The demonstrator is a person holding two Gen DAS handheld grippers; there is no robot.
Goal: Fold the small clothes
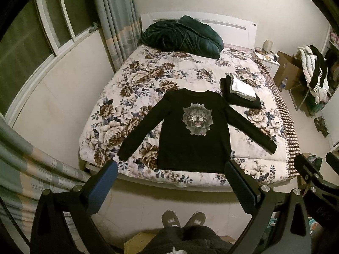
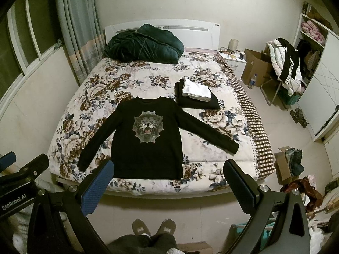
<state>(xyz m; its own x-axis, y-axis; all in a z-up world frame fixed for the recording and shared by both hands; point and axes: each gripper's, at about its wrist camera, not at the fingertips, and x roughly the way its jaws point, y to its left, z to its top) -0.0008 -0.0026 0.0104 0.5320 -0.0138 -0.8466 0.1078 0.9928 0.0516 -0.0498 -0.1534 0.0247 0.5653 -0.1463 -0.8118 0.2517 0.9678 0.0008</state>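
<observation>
Both hand-held grippers, left and right, wide open, empty, "GenRobot.AI" on left, lion-print shirt flat, apparently unfolded.

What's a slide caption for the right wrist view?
Open right gripper faces a black shirt spread flat on the bed, unfolded.

black long-sleeved shirt spread flat, face up, on a floral bedspread.

its hem lies near the foot edge of the bed, neckline toward the headboard, both sleeves angled out and down. a grey lion-face print sits on the chest. just beyond its right shoulder rests a folded stack: white garment on black ones.
</observation>
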